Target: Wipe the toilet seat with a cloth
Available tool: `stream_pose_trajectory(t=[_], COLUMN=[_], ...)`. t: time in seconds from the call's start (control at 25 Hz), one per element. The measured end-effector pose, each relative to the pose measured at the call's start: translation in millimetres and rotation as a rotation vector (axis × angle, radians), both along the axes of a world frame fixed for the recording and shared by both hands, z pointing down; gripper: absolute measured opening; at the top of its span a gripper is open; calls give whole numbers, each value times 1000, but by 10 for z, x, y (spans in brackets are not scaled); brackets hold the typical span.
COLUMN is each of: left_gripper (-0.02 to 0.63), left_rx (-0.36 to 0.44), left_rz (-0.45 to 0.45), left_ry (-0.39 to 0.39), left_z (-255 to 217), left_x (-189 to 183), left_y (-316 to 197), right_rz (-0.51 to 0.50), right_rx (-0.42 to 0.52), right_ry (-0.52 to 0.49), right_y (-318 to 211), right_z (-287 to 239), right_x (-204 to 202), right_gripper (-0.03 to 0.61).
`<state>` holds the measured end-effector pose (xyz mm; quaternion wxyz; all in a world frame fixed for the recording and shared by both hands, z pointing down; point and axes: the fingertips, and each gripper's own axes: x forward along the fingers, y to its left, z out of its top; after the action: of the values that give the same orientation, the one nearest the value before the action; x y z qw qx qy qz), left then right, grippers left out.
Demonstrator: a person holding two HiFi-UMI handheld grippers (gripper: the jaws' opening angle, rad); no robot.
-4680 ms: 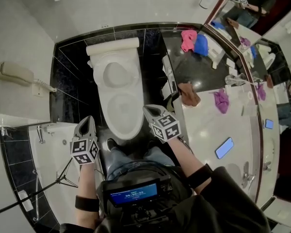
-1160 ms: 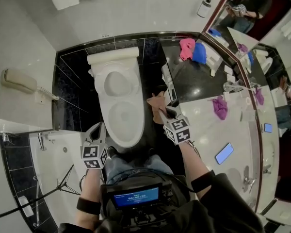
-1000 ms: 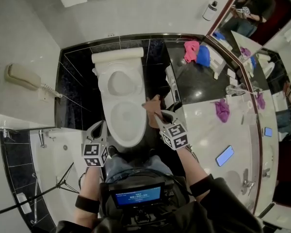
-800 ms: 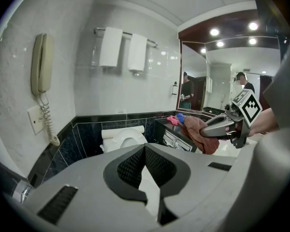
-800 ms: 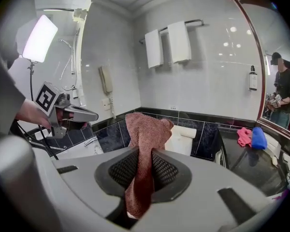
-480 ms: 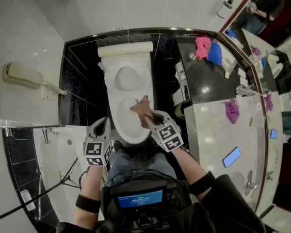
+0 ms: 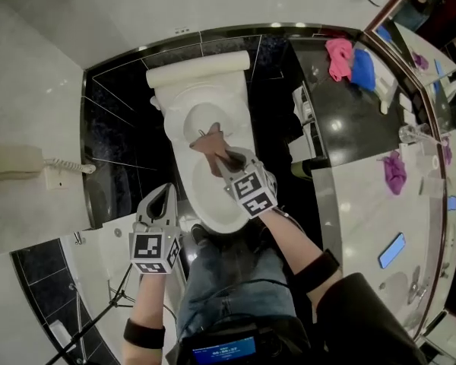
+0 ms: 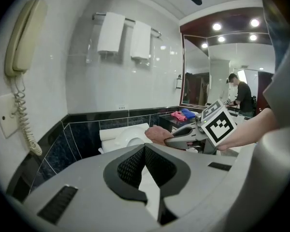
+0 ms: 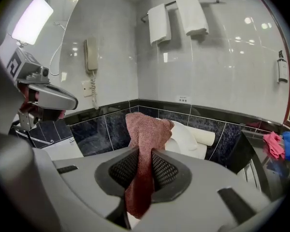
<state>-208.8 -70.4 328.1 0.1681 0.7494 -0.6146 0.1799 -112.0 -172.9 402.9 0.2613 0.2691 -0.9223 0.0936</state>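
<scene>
**A:** Which step was in hand at that point?

**B:** The very start of the wipe, I'd say. The right gripper (image 7: pixel 228 160) was clamped on the brownish-pink cloth (image 7: pixel 207 143). The cloth stood out of its jaws in a loose bunch, over the back part of the toilet seat (image 7: pixel 188 185). Whether it was touching the white surface I couldn't tell.

**A:** And the other hand?

**B:** The left gripper (image 7: pixel 166 194) had its jaws together on nothing. It sat low, just beside the toilet's front left edge, clear of the work.

**A:** What did the next move call for?

**B:** Laying the cloth flat on the rim and dragging it round, I judged, pressing firmly enough that the bunch spread out and didn't fold back over the jaws.

**A:** Anything in the way?

**B:** Nothing on the seat itself. The person's legs (image 7: pixel 235 280) in jeans stood close against the front of the bowl, which could have cramped the near side. A dark desk (image 7: pixel 349 120) ran along the right, carrying a pink cloth (image 7: pixel 338 58) and a blue cloth (image 7: pixel 362 65). A purple cloth (image 7: pixel 395 172) and a phone (image 7: pixel 392 249) lay on the paler top beyond. A wall telephone (image 7: pixel 11 160) hung on the left and towels (image 9: pixel 160 22) on a rail above, all well apart from the cloth's path.
</scene>
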Motion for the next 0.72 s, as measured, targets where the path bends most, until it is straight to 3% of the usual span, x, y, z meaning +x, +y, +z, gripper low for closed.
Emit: stream_pose_trajectory(t=[0.4,0.56,0.72], left_gripper=[3,3,3], left_rx=[101,91,62], left_rz=[-6,-28,-33], left_ry=[9,15,12], left_z=[548,731,935], left_x=[-364,-468,-508], left_y=[-853,-957,-932], right_rz=[60,110,183], right_rx=[147,194,192], right_ry=[10,-4,-14], right_y=[-1149,-1564,-1850], right_z=[563,721,820], right_x=[-699,-886,-779], right_gripper=[84,84,84])
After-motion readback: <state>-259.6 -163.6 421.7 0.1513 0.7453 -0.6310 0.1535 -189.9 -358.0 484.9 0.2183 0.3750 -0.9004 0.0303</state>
